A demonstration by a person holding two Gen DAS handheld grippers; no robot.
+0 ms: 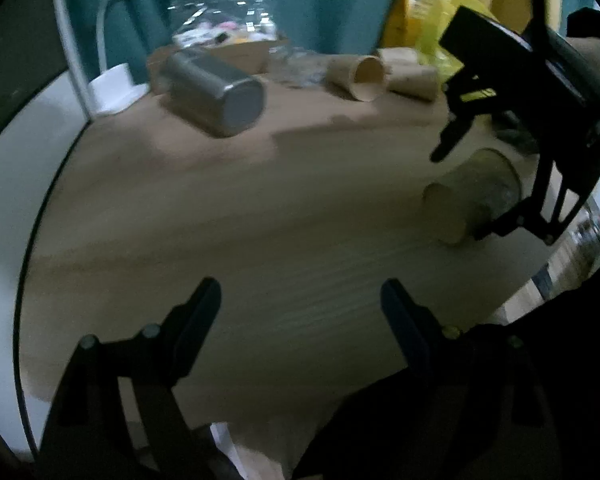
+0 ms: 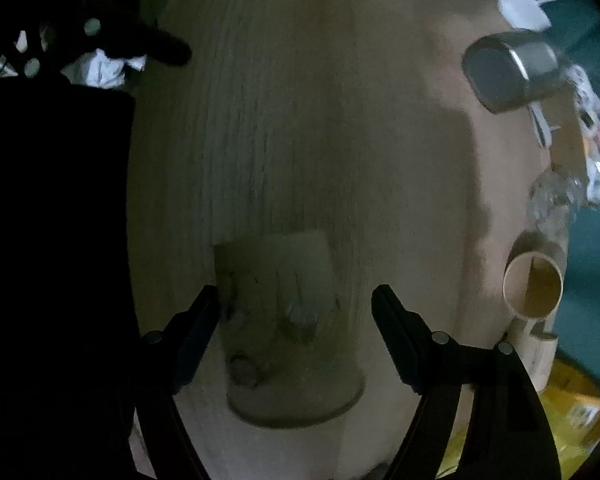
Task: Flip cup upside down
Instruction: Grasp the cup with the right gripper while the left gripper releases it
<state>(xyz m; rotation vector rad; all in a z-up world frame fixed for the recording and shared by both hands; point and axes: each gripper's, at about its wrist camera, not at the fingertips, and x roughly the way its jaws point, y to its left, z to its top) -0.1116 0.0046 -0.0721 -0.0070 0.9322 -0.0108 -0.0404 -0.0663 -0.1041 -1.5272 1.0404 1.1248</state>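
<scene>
Matt paper cup [image 2: 284, 320] on pale wood-grain table [image 1: 240, 220] — brushed metal can [image 1: 216, 92], glossy yellow plastic bag [image 1: 432, 12].

Left tool [image 1: 296, 312]: two matte black fingers [image 1: 198, 320], round silver screws at their linkage. Right tool [image 2: 296, 320] alike; its black housing bears a yellow marking [image 1: 478, 94], thin black struts behind

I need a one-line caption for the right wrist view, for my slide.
Open right gripper straddling a paper cup lying on its side on the wooden table.
</scene>
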